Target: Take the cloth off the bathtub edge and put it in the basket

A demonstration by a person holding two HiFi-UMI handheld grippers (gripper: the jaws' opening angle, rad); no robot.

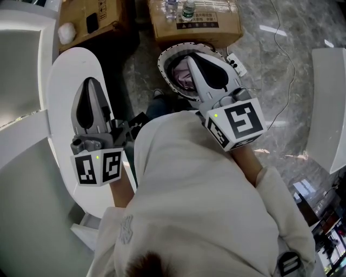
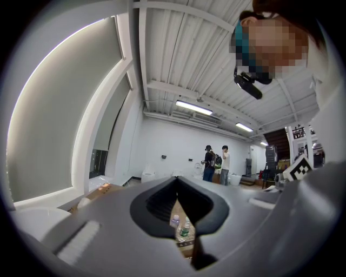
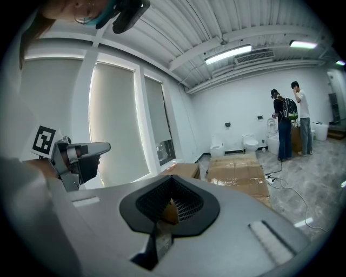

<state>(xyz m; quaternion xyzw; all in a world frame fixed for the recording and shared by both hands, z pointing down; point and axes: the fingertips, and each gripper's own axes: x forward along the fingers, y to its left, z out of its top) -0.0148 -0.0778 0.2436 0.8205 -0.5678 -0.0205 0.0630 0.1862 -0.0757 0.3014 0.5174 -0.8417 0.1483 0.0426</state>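
In the head view, the left gripper hangs over the white tub edge with its jaws together and nothing in them. The right gripper is over the basket, which stands on the floor just beside the tub. Its jaws are closed too, and empty. The pinkish cloth lies inside the basket, partly hidden under the right gripper. Beyond the basket are cardboard boxes, one with bottles on top.

In the left gripper view, the jaws meet at their tips and grip nothing. The slot below the tips shows the bottles. Two people stand far off by the wall.

In the right gripper view, the jaws sit tip to tip with nothing held. The left gripper shows at the left, the boxes lie ahead, and the two people stand at the far wall.
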